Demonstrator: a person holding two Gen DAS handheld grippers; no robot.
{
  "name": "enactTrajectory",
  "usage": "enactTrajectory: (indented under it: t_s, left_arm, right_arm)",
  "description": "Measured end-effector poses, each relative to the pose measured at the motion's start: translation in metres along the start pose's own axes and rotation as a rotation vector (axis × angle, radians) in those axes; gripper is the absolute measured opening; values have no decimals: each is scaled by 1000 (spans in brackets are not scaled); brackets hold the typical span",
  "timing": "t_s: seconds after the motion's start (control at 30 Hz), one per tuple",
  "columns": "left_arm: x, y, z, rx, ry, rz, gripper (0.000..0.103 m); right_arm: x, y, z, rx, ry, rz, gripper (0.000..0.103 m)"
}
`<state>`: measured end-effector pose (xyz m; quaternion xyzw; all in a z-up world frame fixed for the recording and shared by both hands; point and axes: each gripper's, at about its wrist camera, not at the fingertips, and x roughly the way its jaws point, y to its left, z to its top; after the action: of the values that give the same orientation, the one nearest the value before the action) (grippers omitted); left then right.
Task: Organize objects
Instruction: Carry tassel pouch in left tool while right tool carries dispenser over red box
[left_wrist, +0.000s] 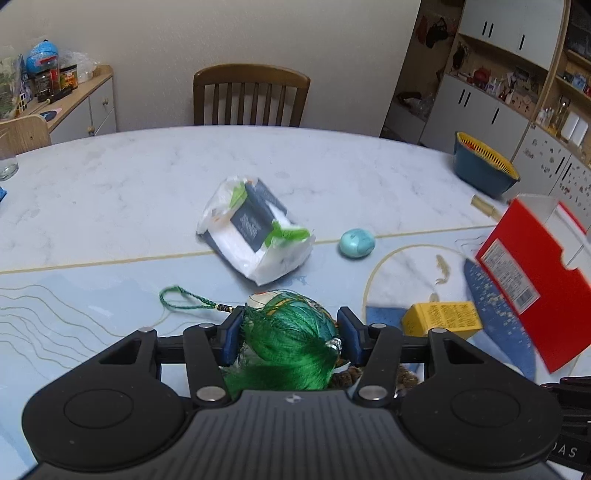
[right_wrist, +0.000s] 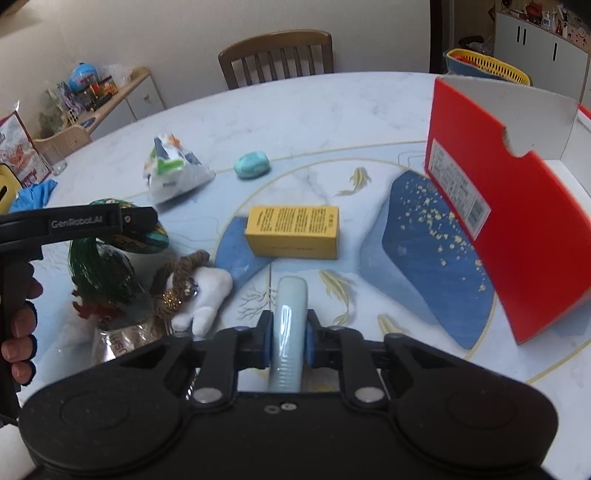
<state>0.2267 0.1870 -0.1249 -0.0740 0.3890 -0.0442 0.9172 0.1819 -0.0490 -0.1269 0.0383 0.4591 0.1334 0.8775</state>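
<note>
left tool pinches green tassel ornament | right tool pinches pale tube | both apparently bound for red box

Both grippers look the same: chunky matte black plastic bodies with two round domed discs, a ribbed centre panel and silver rivets at the linkage pivots. The left gripper and the right gripper both have blue pads on black fingers. White "GenRobot.AI" lettering runs along the left one's side.
</note>
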Motion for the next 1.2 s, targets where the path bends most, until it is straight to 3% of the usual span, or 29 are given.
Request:
enactTrajectory:
  t_s: [0.3, 0.67, 0.87, 1.2]
  left_arm:
    - [-50, -14, 31, -35, -13, -48, 52]
    - [-99, -97, 75, 26, -52, -125, 52]
    - [-91, -168, 90, 84, -64, -166, 52]
    - [-35, -290, 99, 164, -12, -233, 52]
  right_arm:
    - [-51, -29, 17, 14, -48, 73, 15]
    - [-115, -94, 59, -6, -147, 83, 15]
    - [-130, -147, 77, -1, -185, 51, 15]
    - [-130, -238, 104, 27, -209, -6, 15]
